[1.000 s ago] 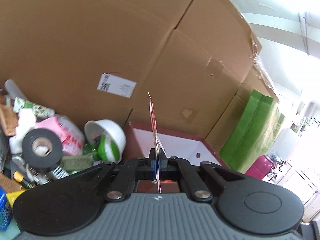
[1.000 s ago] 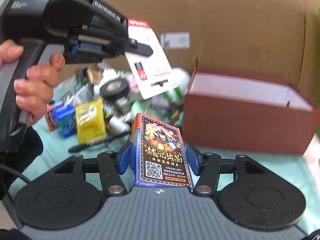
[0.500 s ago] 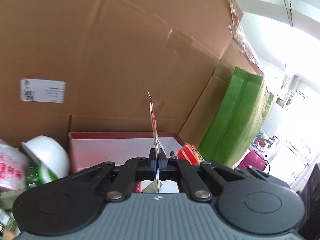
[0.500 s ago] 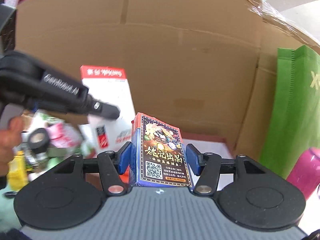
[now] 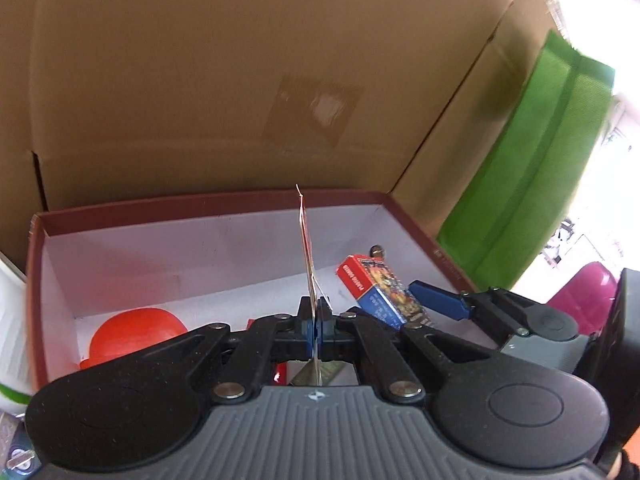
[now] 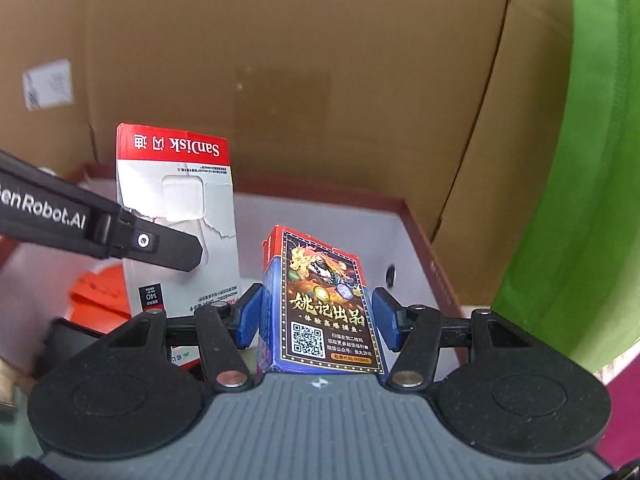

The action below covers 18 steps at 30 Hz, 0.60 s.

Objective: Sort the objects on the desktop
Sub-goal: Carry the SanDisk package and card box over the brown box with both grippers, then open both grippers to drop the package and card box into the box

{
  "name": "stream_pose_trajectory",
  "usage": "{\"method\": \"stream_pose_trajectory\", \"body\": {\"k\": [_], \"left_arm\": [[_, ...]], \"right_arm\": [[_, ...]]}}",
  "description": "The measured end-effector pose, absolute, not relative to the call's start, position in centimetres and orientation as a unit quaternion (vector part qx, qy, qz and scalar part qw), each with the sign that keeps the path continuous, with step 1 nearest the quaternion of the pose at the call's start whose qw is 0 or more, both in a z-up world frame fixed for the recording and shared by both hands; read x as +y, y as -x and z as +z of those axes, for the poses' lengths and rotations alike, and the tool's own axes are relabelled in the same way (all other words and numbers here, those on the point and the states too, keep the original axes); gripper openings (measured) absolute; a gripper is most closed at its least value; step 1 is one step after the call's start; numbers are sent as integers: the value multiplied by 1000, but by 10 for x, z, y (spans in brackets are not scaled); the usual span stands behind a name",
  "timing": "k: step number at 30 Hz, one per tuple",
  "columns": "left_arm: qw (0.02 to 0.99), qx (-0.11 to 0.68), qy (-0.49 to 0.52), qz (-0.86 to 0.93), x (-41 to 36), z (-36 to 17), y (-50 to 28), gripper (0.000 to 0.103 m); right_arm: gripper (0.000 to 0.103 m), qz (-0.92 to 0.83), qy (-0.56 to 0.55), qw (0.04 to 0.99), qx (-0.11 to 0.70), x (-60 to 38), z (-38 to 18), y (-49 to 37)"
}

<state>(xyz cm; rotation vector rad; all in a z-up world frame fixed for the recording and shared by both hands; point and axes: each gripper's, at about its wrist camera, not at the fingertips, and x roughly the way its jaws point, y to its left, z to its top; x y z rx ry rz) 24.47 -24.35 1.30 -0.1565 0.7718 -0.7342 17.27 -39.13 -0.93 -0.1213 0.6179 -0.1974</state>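
Both loads hang over the maroon box (image 5: 208,206) – unreleased; left gripper (image 5: 316,326) pinches the SanDisk card (image 6: 176,208); right gripper (image 6: 316,320) clamps the card deck (image 6: 320,300); an orange item (image 5: 136,332) lies inside, lower left.

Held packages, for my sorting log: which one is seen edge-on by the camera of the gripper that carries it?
The SanDisk card in the left gripper; the playing-card box faces its right gripper.

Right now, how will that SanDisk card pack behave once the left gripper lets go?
The SanDisk pack is thin creased card: probably light and floppy. Pinched edge-on in the left gripper, it would likely topple flat into the red box.
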Motion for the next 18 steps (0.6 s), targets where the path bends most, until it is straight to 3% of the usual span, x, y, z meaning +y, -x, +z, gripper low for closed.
{"method": "stream_pose_trajectory", "body": {"k": [2, 3, 4, 5, 7, 8, 10, 18], "left_arm": [[861, 366, 79, -345, -245, 14, -246, 2], [865, 358, 77, -342, -245, 16, -245, 8], [871, 349, 72, -338, -245, 18, -243, 38], [876, 343, 71, -332, -244, 19, -240, 77], [879, 339, 102, -319, -235, 20, -235, 97], [880, 334, 118, -317, -231, 20, -233, 97], [879, 335, 119, -318, -226, 22, -229, 100], [894, 307, 93, -312, -213, 28, -198, 101]], "right_arm": [[57, -98, 64, 943, 312, -392, -13, -178], [58, -98, 64, 941, 317, -393, -14, -180], [58, -97, 61, 939, 325, -395, -14, -181], [59, -96, 55, 939, 326, -396, -14, -181], [65, -88, 50, 945, 311, -396, -11, -175], [79, -89, 50, 946, 306, -394, -9, -172], [88, -98, 55, 952, 286, -392, -6, -163], [90, -113, 59, 959, 253, -366, 10, -126]]}}
